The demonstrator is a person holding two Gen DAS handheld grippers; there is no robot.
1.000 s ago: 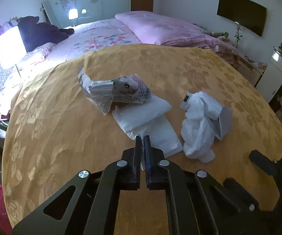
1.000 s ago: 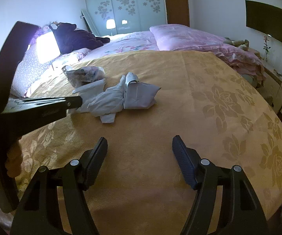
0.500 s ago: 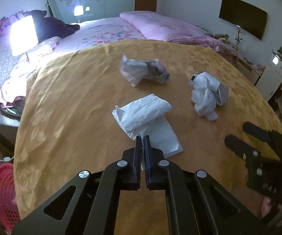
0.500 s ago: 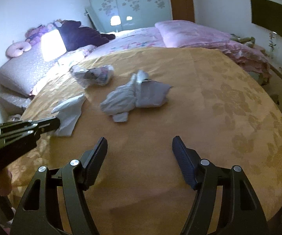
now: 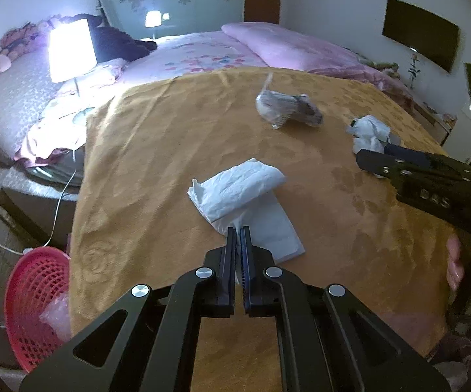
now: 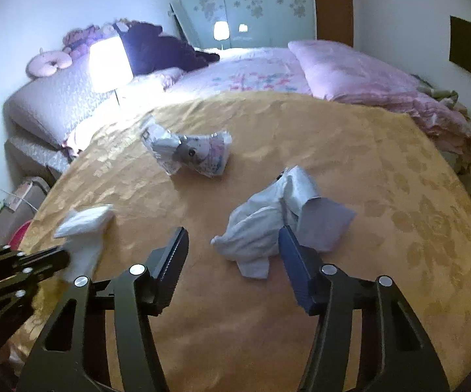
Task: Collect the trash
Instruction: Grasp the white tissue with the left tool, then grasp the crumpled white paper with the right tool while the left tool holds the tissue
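A folded white paper tissue is pinched by the closed left tongs over the gold floral bedspread. A crumpled white wrapper is framed by the closing right tongs, untouched.

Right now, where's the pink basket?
In the left wrist view the pink basket sits on the floor at lower left, beside the edge of the yellow bedspread, left of the left gripper.

No legible text, perhaps blurred.
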